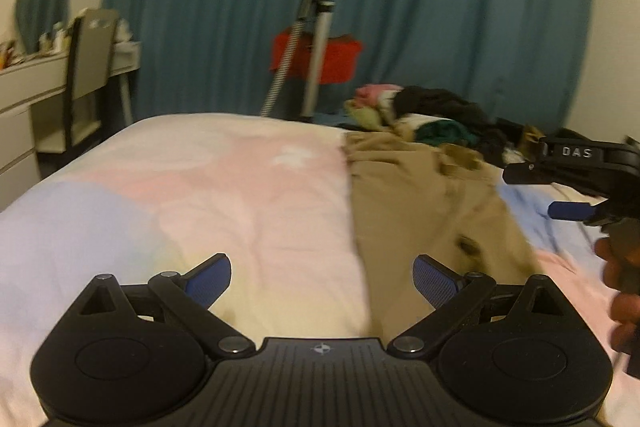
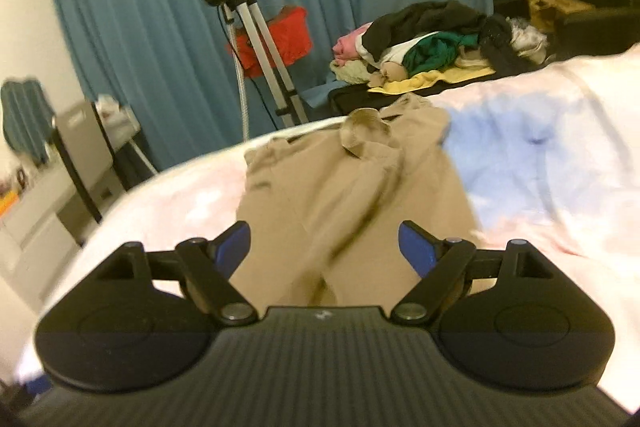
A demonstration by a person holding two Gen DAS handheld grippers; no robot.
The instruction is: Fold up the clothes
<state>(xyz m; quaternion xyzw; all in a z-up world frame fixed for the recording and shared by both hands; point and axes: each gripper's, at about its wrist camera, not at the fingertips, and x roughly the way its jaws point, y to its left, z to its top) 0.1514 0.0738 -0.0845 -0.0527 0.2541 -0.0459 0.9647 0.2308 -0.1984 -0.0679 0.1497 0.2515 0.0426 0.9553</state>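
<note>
Both grippers are hanging open and empty over the bed, khaki garment laid out ahead.

Your right gripper (image 2: pixel 324 247) is spreading wide, nothing held, with the khaki garment (image 2: pixel 344 195) directly ahead and under its fingers. Your left gripper (image 1: pixel 322 277) is gaping too, garment off to its right, bed (image 1: pixel 240 187) below. Line up on a hem edge, pinch one layer only, keep the cloth flat.
</note>
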